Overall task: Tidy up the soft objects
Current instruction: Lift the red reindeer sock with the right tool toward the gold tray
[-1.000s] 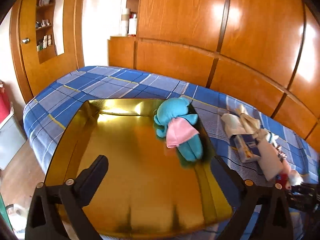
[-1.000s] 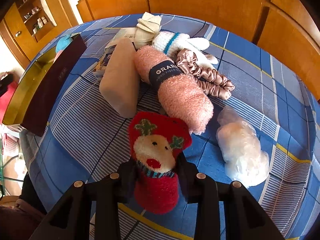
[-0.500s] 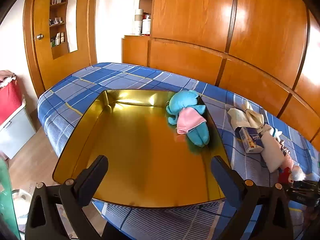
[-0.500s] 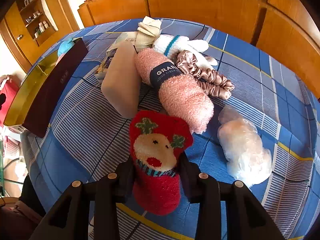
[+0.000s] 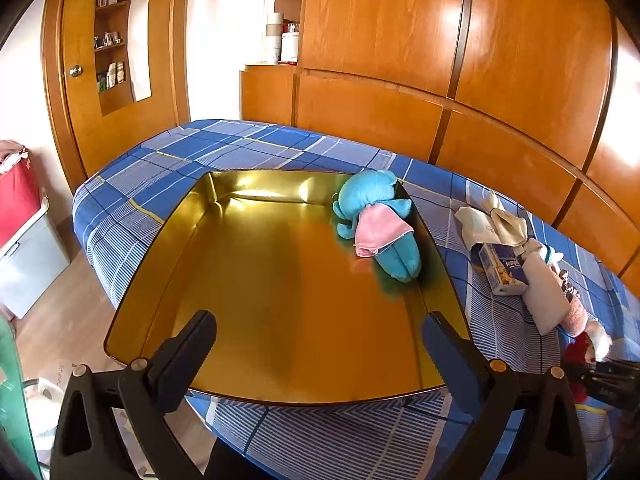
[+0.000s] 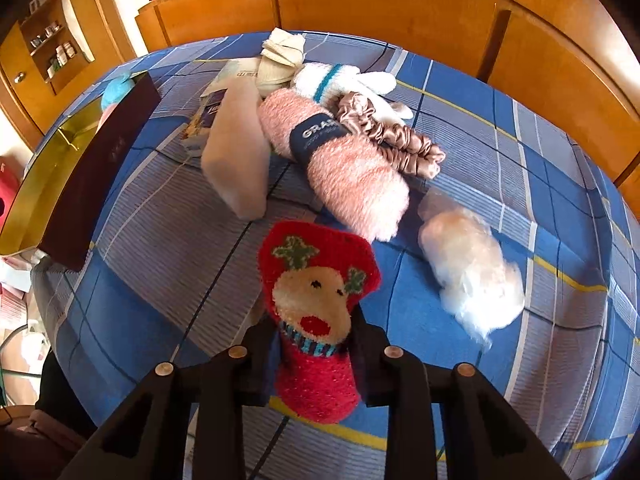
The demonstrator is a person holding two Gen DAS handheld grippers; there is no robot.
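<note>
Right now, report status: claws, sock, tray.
Right claw has just been closing, pinching red reindeer sock. Left claw open, over gold tray. Blue plush already in tray. Nothing blocking.

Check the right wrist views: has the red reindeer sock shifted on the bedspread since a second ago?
Yes. The red reindeer sock has lifted slightly: its toe end now sits nearer the pink fuzzy roll, as the right gripper jaws have just been closing on it.

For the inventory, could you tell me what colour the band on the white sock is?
Teal, on the white sock; right wrist view.

Bedroom: bed (image 5: pixel 248 148), wood wardrobe (image 5: pixel 400 40)
</note>
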